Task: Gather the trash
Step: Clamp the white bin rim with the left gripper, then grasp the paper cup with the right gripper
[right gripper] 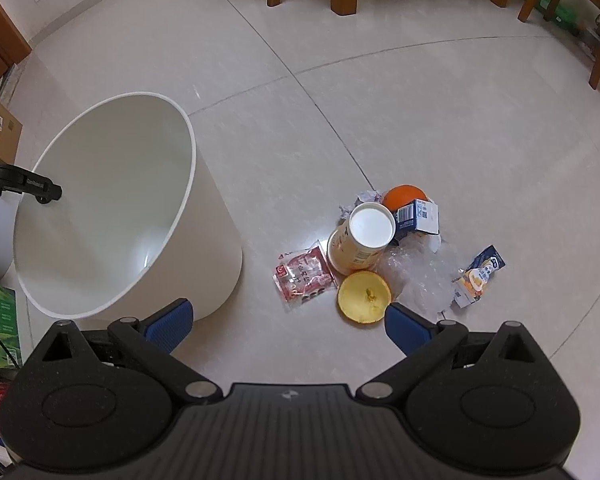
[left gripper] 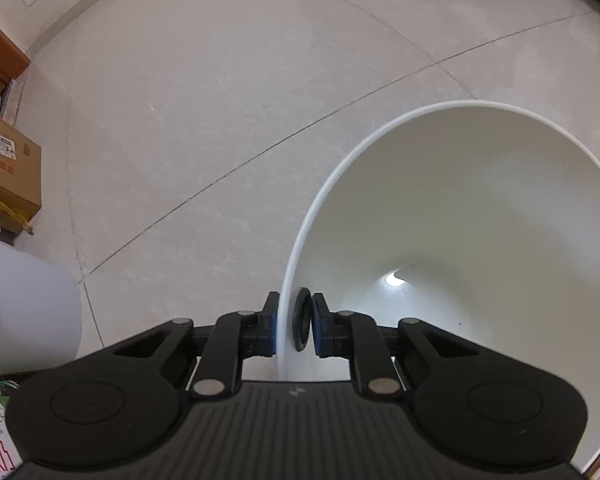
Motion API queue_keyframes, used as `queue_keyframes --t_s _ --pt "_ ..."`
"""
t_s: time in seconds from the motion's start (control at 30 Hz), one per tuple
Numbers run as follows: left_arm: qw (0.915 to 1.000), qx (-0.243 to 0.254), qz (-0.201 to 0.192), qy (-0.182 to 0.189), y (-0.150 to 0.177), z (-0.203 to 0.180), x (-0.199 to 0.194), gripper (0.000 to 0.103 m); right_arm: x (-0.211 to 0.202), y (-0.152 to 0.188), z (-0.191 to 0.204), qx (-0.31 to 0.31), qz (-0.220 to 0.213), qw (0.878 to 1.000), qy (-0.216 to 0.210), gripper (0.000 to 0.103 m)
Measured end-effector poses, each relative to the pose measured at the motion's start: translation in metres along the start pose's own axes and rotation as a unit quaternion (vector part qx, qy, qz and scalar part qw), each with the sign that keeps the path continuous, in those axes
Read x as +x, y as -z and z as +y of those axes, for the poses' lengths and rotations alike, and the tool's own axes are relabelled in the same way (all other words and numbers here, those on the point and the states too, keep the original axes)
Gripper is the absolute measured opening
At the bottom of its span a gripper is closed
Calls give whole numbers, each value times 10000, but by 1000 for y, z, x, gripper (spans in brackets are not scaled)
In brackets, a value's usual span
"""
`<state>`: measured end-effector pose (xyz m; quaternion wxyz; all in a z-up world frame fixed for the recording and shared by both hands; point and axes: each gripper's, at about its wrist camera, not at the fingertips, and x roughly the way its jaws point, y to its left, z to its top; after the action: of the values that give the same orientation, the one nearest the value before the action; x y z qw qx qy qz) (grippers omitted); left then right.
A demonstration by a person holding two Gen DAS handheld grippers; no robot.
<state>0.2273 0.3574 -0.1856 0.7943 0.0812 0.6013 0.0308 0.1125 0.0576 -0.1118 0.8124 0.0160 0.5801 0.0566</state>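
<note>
Left wrist view, left gripper (left gripper: 294,326): jaws nearly together, straddling the rim of the round white plastic bin (left gripper: 480,200), one finger outside the wall, one inside; a black disc pad lies against the inner wall, so it appears clamped on the rim.
Left wrist view, bin: near right, on the pale tiled floor (left gripper: 220,100).
Left wrist view, surroundings: brown cardboard box (left gripper: 12,164) at far left.
Right wrist view, right gripper (right gripper: 286,326): blue-padded jaws spread wide, nothing between them, above the floor.
Right wrist view, bin: left, tilted.
Right wrist view, trash: right of the bin, well apart from it: yellow paper cup (right gripper: 360,240), red snack wrapper (right gripper: 304,274), halved orange peel (right gripper: 364,297), whole orange (right gripper: 402,197), small blue carton (right gripper: 416,216), clear crumpled plastic (right gripper: 416,276), small printed packet (right gripper: 478,276).
</note>
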Motion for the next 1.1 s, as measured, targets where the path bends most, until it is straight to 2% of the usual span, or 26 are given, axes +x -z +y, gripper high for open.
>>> queue_keyframes --t_s 0.43,0.5,0.67,0.8,0.9,1.1 --pt "9991 70 216 366 -10 17 5 11 16 3 -12 66 62 9996 254 103" --pt "9988 -7 233 420 -11 20 6 11 18 4 -17 124 -12 9995 298 103" --pt "9989 10 229 411 -11 22 8 11 19 7 -36 391 -603 9971 235 103" --pt "9983 -32 335 478 -12 25 12 10 33 13 -46 366 -504 9971 438 103" --pt "9974 -169 423 554 -12 28 15 9 41 18 -49 245 -548 9966 556 103" --pt "9970 -255 410 599 -12 30 18 9 70 25 -42 -384 -938 9904 940 103"
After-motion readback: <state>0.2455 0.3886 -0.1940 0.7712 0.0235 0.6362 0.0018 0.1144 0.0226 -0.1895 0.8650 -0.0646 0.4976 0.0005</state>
